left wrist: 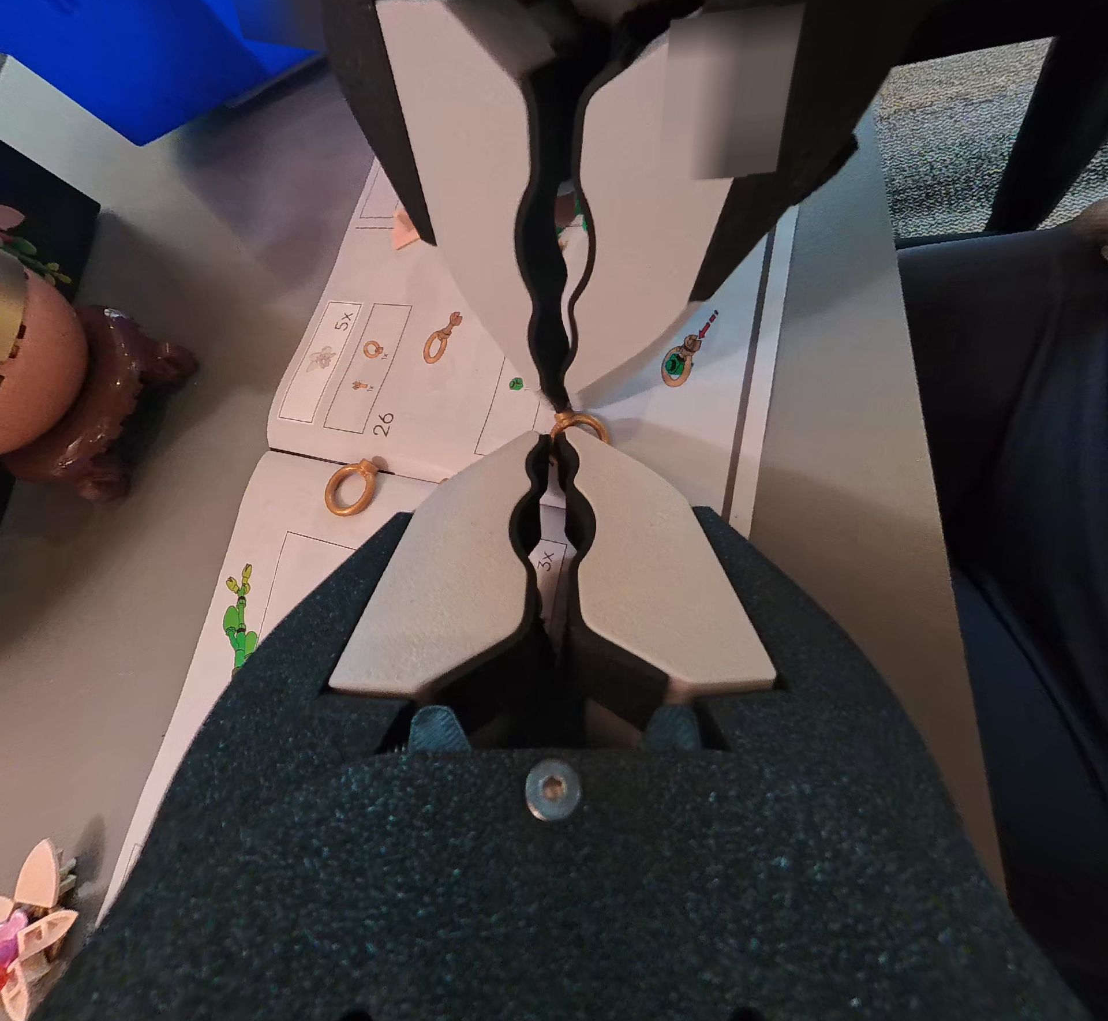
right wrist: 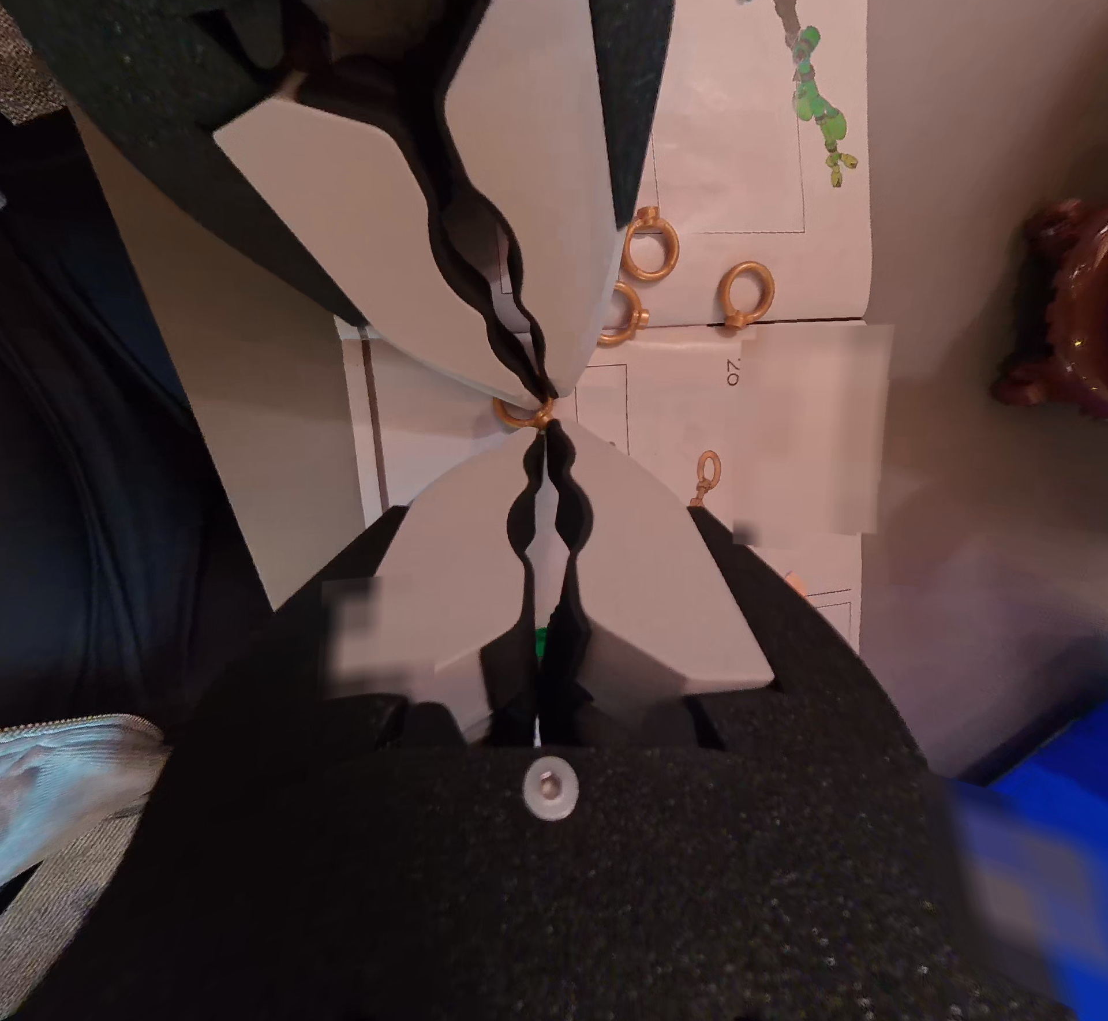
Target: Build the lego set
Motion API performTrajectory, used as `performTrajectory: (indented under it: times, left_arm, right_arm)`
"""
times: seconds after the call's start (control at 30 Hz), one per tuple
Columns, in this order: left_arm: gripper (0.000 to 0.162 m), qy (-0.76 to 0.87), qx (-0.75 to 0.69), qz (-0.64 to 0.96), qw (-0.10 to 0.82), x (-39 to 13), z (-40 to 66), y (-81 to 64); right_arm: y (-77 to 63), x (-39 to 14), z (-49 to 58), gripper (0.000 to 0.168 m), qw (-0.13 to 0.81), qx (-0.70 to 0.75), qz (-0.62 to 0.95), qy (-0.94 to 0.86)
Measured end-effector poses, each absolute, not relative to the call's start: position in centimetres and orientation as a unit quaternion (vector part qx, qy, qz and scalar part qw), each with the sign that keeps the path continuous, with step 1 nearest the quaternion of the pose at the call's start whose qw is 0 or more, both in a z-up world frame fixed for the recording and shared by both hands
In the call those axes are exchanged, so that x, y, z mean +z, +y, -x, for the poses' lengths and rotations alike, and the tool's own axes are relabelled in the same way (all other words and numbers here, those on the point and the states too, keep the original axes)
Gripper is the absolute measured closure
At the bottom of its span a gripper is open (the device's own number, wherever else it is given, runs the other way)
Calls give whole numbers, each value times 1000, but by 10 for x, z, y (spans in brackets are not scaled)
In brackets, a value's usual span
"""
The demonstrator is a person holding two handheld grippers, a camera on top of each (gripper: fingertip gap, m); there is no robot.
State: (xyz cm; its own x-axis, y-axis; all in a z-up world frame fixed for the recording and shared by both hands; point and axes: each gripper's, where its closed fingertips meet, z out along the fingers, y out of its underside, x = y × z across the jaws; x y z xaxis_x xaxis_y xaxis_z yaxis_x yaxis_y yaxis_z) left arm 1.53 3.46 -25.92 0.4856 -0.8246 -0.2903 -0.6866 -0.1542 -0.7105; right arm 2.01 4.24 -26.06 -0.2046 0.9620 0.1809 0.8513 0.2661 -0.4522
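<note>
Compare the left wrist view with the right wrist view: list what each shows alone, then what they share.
Left only: a pink flower piece, one loose gold ring.
Right only: three loose gold rings.
Both: left gripper and right gripper meeting tip to tip at a held gold ring, over the instruction booklet; a brown stand.

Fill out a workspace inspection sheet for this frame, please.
Surface: grey table, open instruction booklet on it.
Job's things: gold ring between the tool tips; three loose gold rings on the booklet.
Clutter: pink pot on brown stand; pink flower pieces.
Grippers: left tool and right tool both shut, tip to tip at the ring; which grips it is unclear.
Cables: nothing seen.
Surroundings: blue box, grey carpet.
</note>
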Motion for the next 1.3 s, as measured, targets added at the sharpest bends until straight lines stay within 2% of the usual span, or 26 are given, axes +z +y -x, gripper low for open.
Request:
performTrajectory:
  times: [0.23,0.43,0.8,1.03,1.3]
  left_arm:
    - [160,502,-82,754,417,-259,-16,34]
    - [160,501,-87,754,414,-259,-16,34]
    - [160,501,-88,755,414,-259,-16,33]
    - [160,500,-91,756,412,-259,-16,33]
    - [160,499,-94,758,410,-260,-16,33]
  right_arm:
    - [51,-248,-30,147,238,143,555,-784]
    - [52,-255,-32,158,240,186,534,-789]
    - [53,-263,-27,155,173,210,510,-816]
    - [48,-264,-25,161,117,259,510,-812]
    - [49,-262,-22,162,167,207,475,-839]
